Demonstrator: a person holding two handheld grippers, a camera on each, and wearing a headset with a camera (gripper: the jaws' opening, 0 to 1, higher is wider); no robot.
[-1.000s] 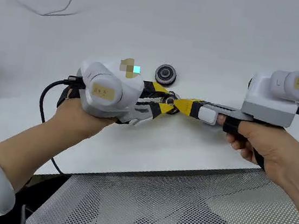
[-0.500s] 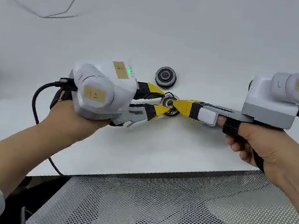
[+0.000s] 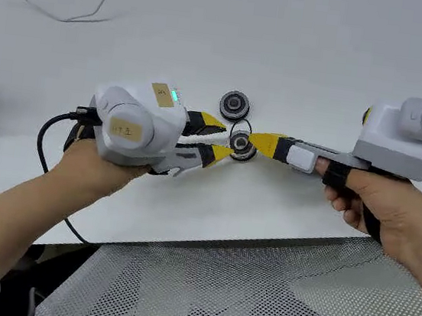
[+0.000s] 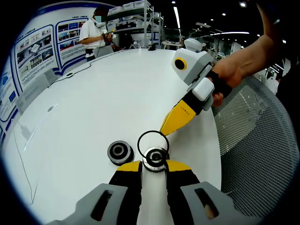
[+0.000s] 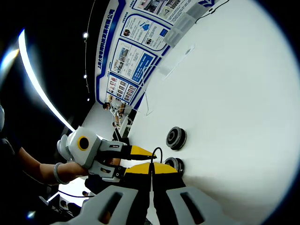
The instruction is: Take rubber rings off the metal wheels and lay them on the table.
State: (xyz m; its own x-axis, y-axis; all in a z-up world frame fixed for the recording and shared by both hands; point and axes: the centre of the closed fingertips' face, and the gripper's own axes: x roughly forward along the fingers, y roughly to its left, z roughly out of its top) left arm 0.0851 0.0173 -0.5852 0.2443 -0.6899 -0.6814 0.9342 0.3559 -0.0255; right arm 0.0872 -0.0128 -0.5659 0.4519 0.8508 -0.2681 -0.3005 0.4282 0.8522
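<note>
Currently, step: I am stripping the rubber ring [image 4: 153, 131] from the held wheel [image 4: 155, 158]; I judge it partly off.
Left tongs [image 4: 155, 165]: closed on the held wheel, low over the surface [image 3: 299, 69].
Right tongs [image 3: 257, 142]: closed on the ring's edge, just right of the held wheel.
Ring attitude: near-round loop standing up from the held wheel, slight long axis pointing away from it.
Next move: a steady pull away from the held wheel, then lay-down beside it.
Second wheel [image 3: 234, 105]: just beyond the held wheel.

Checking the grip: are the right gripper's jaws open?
No, the right gripper has its jaws shut on the ring, pinching it at the tips.
</note>
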